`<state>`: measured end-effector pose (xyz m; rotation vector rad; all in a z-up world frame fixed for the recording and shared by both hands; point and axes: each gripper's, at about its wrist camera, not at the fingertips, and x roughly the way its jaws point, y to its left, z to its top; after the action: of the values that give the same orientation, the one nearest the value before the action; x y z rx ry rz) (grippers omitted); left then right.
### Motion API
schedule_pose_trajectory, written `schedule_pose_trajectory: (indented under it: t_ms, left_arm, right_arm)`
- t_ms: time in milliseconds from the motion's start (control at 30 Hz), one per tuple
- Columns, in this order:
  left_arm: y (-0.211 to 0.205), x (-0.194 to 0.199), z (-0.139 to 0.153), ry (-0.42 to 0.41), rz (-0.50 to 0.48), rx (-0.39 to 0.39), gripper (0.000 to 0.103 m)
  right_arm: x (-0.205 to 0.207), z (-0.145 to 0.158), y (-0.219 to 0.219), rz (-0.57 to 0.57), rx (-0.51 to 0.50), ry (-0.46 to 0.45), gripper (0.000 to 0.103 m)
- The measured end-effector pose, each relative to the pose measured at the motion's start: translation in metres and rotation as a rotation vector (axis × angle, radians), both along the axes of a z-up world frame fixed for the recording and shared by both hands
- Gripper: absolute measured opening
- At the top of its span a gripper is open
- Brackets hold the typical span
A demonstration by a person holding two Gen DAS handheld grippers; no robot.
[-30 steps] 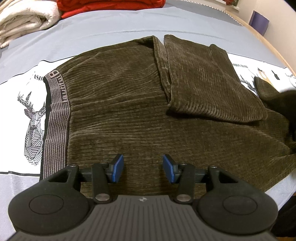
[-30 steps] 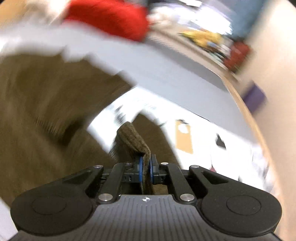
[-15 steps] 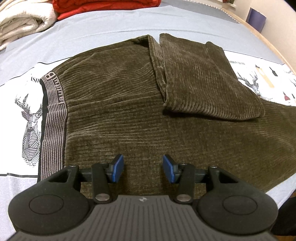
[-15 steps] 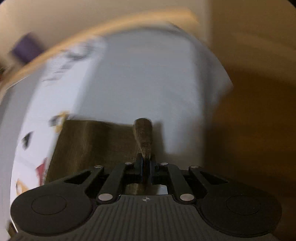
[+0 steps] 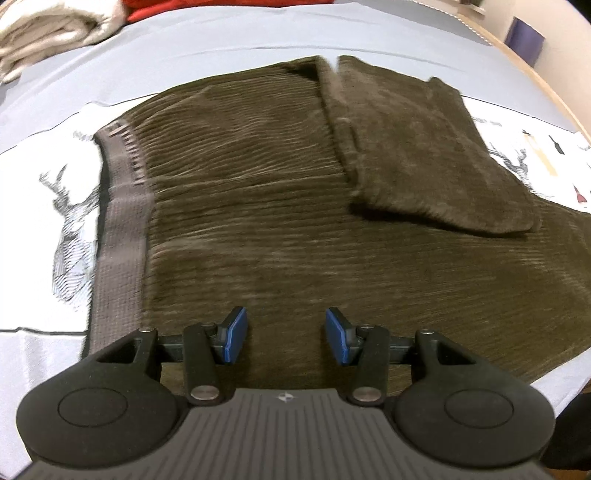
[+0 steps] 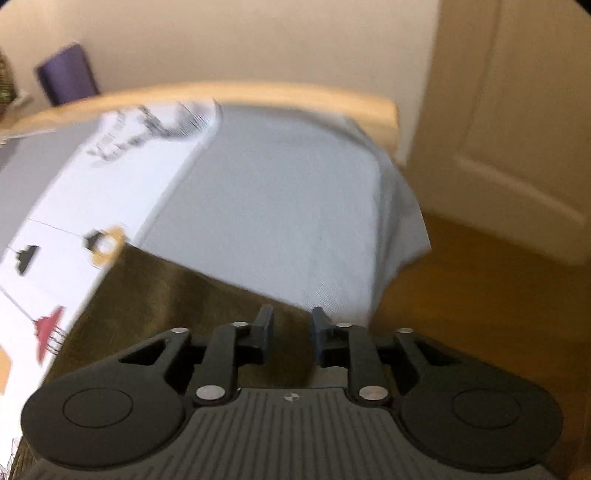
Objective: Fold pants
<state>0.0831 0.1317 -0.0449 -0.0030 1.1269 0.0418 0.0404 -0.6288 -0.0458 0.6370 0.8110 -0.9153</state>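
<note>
Dark olive corduroy pants [image 5: 258, 206] lie flat on the bed, grey waistband [image 5: 122, 206] at the left. One leg [image 5: 424, 147] is folded back over the body at the far right. My left gripper [image 5: 283, 334] is open and empty, hovering above the near edge of the pants. In the right wrist view the other pant leg's end [image 6: 177, 306] lies flat near the bed's corner. My right gripper [image 6: 291, 328] is open, right over that leg's edge, holding nothing.
The bed has a grey sheet [image 5: 221, 48] with a white printed band [image 5: 48, 206]. Folded cream [image 5: 44, 33] and red laundry sit at the far left. The bed's wooden rail [image 6: 240, 94], wood floor [image 6: 480, 306] and a door [image 6: 517, 110] lie beyond the right gripper.
My right gripper carried the pant leg's end out toward the bed's corner, laid it flat and opened, letting it go. My left gripper stayed open and barely moved.
</note>
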Motion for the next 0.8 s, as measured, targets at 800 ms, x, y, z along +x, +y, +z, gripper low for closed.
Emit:
schedule_pose_trajectory:
  t_ms: [800]
  left_arm:
    - [0.118,-0.005,-0.010,0.058,0.188,-0.075,0.077]
  right_arm:
    - [0.027,0.102,0.187,0.747,0.067,-0.461,0.051]
